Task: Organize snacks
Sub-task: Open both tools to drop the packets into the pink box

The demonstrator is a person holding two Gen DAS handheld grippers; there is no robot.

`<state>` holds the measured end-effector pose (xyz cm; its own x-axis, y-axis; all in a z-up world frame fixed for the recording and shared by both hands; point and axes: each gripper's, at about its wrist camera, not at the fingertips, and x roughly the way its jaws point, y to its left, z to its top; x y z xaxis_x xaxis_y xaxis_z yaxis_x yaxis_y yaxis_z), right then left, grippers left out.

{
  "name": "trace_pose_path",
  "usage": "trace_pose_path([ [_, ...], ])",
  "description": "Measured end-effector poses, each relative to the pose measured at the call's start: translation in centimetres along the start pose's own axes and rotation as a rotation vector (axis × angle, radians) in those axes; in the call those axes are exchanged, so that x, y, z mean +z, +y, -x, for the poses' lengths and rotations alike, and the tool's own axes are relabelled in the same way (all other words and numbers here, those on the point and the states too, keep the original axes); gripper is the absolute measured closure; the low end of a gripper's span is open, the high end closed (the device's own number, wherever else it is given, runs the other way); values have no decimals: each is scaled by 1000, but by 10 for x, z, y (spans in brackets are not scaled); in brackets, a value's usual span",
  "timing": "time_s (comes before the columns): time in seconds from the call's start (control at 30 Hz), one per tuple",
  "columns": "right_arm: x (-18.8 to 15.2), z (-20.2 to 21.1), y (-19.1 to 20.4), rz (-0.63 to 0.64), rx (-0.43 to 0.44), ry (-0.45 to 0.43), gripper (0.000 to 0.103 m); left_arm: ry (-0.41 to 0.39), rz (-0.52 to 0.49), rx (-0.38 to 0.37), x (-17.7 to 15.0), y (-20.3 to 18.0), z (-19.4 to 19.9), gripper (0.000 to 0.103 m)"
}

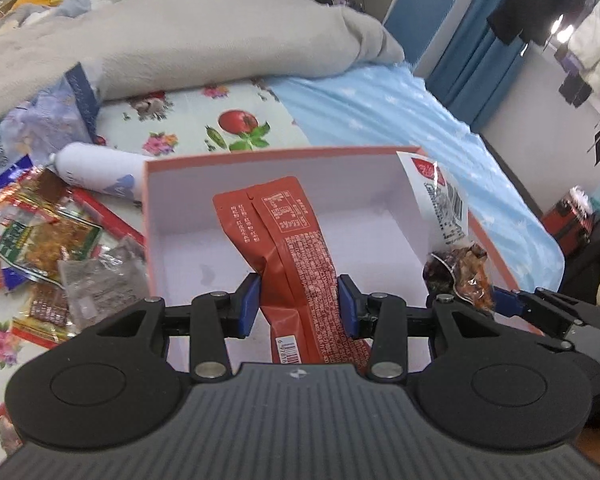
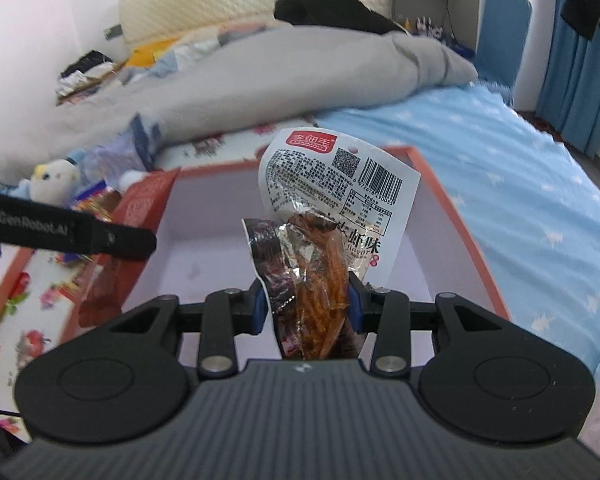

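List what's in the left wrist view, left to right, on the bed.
Loose snack packets → white bottle → red pouch in the left claw, over the orange box → clear snack packet in the right claw.

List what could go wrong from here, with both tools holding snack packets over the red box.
1. The left tool pinches the long red packet low; its free end could flop onto the red box rim.
2. The right tool grips crinkly packets; one could slip out early.
3. Both tools are close together, so they might collide.
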<state>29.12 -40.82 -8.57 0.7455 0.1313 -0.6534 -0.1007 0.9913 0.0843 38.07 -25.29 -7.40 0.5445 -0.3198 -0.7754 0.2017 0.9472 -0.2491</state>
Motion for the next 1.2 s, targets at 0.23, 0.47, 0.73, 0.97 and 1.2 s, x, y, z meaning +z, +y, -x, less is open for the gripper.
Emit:
trace_pose_path([
  [0.23,-7,-14,-15,-34,-6,30,60,32,-20,-8,4,-11,-20,55],
  [0.47,-4,-9,-23,-98,-4,24,40,19,29,8,10,-6,-11,31],
  [0.73,5,30,-16,-133,14,-48,40,-50,-11,3,13,-8,40,31],
  [0.97,12,75,5,-114,21,-133,40,-130,-51,-8,7,-11,100,31],
  [1.2,14,115,30,-90,38,-206,40,-211,-86,-11,-8,-10,159,31],
])
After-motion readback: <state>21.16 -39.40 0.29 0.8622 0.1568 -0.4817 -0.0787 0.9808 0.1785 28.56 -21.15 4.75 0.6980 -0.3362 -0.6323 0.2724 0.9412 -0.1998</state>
